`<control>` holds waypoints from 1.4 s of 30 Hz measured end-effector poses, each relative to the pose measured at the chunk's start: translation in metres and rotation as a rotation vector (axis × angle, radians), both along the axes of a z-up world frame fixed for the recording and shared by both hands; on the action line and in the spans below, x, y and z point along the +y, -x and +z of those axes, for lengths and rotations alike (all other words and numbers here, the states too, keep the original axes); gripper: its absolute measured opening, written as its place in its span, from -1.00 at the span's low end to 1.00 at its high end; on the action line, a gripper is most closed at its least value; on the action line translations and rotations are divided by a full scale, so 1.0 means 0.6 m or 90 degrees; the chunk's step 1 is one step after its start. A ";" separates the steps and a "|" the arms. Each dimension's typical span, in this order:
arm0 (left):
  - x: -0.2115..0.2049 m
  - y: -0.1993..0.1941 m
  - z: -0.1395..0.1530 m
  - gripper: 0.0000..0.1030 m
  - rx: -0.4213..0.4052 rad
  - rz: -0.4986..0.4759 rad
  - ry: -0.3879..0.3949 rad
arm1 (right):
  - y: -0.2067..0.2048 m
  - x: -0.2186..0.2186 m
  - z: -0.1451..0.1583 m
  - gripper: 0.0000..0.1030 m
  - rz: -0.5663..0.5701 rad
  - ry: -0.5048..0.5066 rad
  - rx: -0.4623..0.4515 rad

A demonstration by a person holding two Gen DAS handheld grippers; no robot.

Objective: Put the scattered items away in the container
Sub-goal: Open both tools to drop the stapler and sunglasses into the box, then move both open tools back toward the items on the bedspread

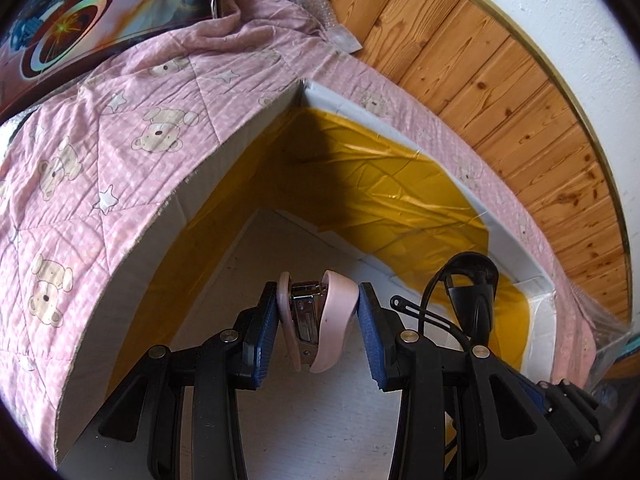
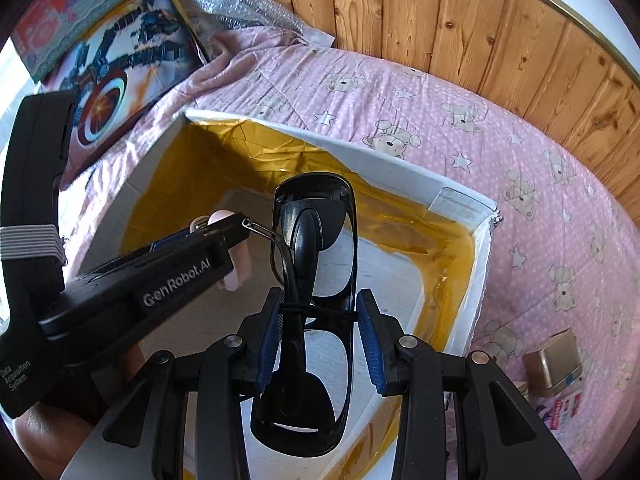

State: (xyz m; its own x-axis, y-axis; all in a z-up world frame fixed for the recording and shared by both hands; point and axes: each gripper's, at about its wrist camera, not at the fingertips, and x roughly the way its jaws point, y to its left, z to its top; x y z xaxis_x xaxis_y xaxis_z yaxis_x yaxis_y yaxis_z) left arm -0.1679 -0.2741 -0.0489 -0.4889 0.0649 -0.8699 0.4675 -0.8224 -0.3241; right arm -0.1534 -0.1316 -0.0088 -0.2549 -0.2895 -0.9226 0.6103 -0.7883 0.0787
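A white cardboard box (image 1: pixel 360 108) lined with yellow film lies open on a pink bear-print quilt (image 1: pixel 120 140). My left gripper (image 1: pixel 318 308) is shut on a pink stapler (image 1: pixel 332 312), hanging over the box's white floor. My right gripper (image 2: pixel 318 316) is shut on folded black sunglasses (image 2: pixel 316 264), pads on either side of the frame, also above the box (image 2: pixel 400 168). In the right wrist view the stapler (image 2: pixel 236 268) shows at the left, mostly hidden by the left gripper's finger in front of it. In the left wrist view the sunglasses (image 1: pixel 476 280) poke in from the right.
A gold tin (image 2: pixel 554 364) and a small printed pack lie on the quilt (image 2: pixel 440 92) right of the box. Picture toy boxes (image 2: pixel 120 80) and bubble wrap (image 2: pixel 240 8) sit at the back left. A wooden panel wall (image 2: pixel 440 12) runs behind.
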 end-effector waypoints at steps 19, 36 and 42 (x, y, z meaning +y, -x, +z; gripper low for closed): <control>-0.032 -0.006 -0.026 -0.05 -0.037 0.056 -0.013 | -0.004 -0.032 -0.022 -0.08 0.032 -0.066 0.043; -0.012 -0.067 0.049 -0.04 0.015 0.065 -0.017 | -0.099 0.039 0.092 -0.05 0.026 0.027 0.021; 0.003 -0.119 0.090 -0.04 0.095 0.076 -0.033 | -0.137 0.088 0.133 -0.05 0.031 0.089 0.021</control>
